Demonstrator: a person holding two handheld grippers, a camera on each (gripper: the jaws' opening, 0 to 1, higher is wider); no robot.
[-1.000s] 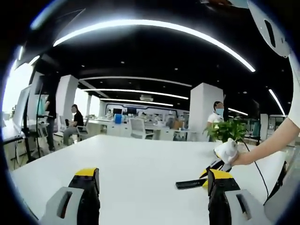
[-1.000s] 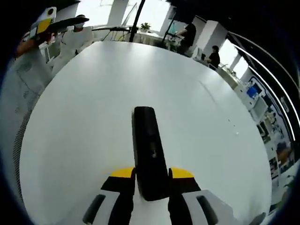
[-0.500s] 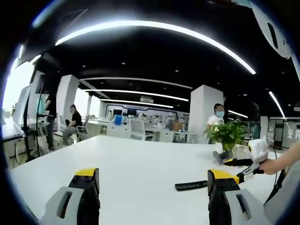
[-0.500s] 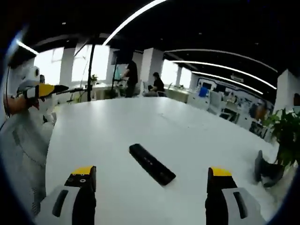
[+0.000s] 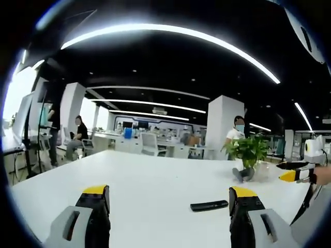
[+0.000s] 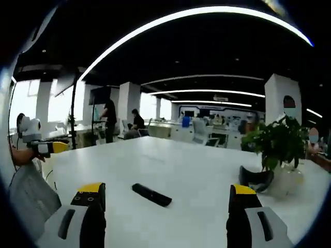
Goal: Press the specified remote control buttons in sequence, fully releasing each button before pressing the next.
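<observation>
Both grippers raised and apart; remote untouched on table.

Left gripper view: left gripper point(image 5: 168, 206) has jaws spread wide, holding nothing; remote point(image 5: 209, 205) lies flat on the white table point(image 5: 145, 175), ahead and toward the right jaw, long axis running across the view; right gripper point(image 5: 295, 171) hangs at the far right, above the table edge; plant point(image 5: 247, 155) stands behind the remote. Right gripper view: right gripper point(image 6: 165, 206) likewise spread and empty; remote point(image 6: 151, 195) lies ahead between the jaws, nearer the left one, long axis slanting; left gripper point(image 6: 44, 147) at far left; neither arm judged clearly nearer.
</observation>
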